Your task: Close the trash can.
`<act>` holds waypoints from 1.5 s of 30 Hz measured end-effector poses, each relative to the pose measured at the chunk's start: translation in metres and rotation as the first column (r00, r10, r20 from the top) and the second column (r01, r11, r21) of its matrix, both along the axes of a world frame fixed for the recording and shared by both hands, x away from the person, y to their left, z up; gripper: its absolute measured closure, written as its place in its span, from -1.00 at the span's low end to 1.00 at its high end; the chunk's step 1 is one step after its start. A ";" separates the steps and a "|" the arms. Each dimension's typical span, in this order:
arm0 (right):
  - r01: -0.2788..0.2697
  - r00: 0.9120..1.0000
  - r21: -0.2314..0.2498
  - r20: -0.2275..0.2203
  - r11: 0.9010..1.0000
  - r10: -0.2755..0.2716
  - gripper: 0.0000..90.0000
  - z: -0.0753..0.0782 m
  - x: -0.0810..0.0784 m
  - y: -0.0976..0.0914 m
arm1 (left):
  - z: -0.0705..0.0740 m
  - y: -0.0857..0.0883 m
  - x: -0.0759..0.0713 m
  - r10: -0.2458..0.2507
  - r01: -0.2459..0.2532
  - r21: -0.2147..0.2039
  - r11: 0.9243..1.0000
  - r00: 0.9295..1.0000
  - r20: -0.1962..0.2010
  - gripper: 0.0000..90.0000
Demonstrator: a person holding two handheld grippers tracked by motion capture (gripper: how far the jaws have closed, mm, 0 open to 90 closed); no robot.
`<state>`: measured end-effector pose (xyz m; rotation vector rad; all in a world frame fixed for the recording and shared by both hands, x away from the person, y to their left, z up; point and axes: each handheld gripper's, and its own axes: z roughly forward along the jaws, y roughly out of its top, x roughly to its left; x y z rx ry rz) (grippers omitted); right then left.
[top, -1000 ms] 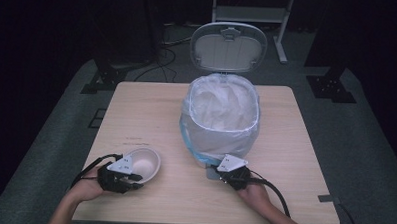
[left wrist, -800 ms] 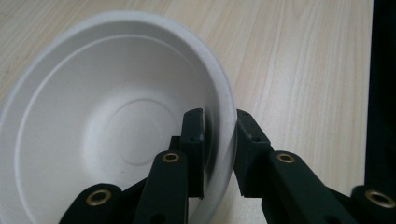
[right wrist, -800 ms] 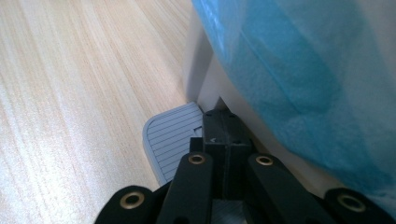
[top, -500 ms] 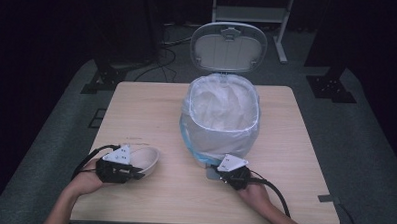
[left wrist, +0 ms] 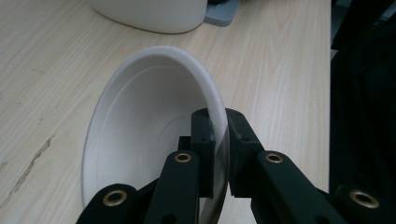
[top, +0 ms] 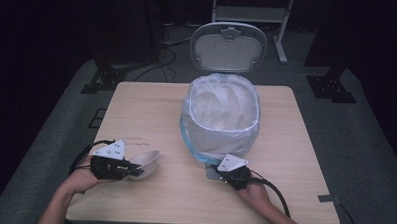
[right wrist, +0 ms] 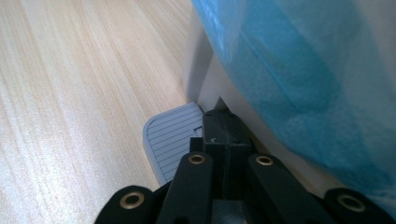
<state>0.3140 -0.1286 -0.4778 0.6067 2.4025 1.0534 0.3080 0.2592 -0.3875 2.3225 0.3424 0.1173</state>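
Low at the left of the high view, the left gripper has a white paper bowl by its rim, and the bowl is tipped on edge, its hollow turned toward the upper left of the frame, above the pale wooden table. From the left gripper view the hold is plain: the rim of the bowl runs straight down between the two black jaws, which have just been closing and now pinch it tight, one pad inside the hollow and one on the outer wall. Beyond the bowl, at the top of that view, the white base of the pedal bin shows, with a corner of its grey pedal beside it. In the middle of the high view that bin stands on the table with its lid thrown up and back at the upper centre, and a thin plastic liner (whitish above, bluish toward the bottom) is folded out over its rim. The right gripper sits low, right of centre, at the foot of the bin, the person's hand behind it and the cable trailing toward the lower right. In the right gripper view its jaws are pressed fully together with nothing between them, and their tips lie on the ribbed grey pedal, with the blue liner bulging over the upper right. The bowl and the bin are well apart, bare tabletop between them.
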 end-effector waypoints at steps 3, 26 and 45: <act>-0.003 1.000 -0.002 0.004 1.000 0.003 1.00 0.000 0.000 0.000 | 0.005 -0.002 -0.001 -0.006 0.006 -0.008 1.000 1.000 -0.002 0.85; -0.004 1.000 -0.001 0.002 1.000 0.004 1.00 0.000 0.000 -0.001 | 0.051 -0.014 0.000 -0.054 0.054 -0.021 0.998 0.999 0.007 0.85; -0.001 1.000 0.002 -0.002 1.000 0.001 1.00 0.000 0.000 0.000 | 0.086 -0.014 0.005 -0.053 0.054 -0.010 0.999 0.998 0.033 0.85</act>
